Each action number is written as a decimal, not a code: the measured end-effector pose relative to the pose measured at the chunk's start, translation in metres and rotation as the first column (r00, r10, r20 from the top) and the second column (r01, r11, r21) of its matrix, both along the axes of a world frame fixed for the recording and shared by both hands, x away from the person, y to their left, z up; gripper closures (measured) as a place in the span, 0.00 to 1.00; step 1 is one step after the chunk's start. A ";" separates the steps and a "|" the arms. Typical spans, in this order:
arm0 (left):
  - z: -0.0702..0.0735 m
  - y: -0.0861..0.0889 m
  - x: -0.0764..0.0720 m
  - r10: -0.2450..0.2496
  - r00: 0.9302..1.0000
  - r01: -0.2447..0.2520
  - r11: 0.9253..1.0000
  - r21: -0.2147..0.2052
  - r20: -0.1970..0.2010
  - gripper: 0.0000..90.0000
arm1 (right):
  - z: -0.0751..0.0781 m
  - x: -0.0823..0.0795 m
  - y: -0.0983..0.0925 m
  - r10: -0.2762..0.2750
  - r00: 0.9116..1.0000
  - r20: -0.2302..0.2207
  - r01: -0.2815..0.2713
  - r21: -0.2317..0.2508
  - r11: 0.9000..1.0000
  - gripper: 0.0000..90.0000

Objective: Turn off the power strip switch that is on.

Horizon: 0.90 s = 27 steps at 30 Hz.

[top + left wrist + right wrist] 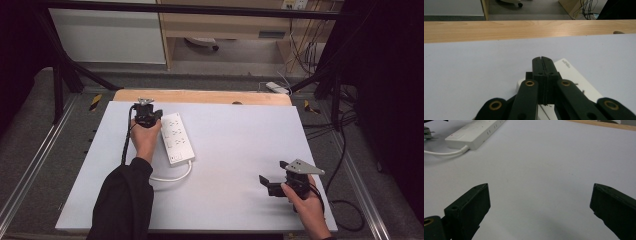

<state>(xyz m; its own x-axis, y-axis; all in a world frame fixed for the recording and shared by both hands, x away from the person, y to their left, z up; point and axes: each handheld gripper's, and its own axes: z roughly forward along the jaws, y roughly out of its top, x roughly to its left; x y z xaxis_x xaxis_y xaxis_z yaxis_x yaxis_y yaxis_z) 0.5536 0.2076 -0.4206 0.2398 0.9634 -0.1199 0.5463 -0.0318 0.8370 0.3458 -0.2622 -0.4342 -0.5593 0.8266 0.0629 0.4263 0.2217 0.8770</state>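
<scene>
— Where's the power strip (177, 138)?
— Left half of the white table (240, 150) — left gripper (542, 61), fingers pressed together, over its far end.
— The right gripper (539, 205)?
— Fingers wide apart, holding nothing.

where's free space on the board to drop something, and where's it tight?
Free: the wide bare stretch of the white board between the power strip and the right gripper, up to the wooden edge; also the near strip below the white cord. Tight: the far left corner, where the left gripper, shut, sits beside the strip.
</scene>
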 end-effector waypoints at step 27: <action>-0.009 0.003 -0.017 -0.013 1.000 0.013 1.000 -0.002 -0.007 1.00 | 0.001 0.000 0.000 -0.001 1.000 -0.003 0.001 -0.003 1.000 0.04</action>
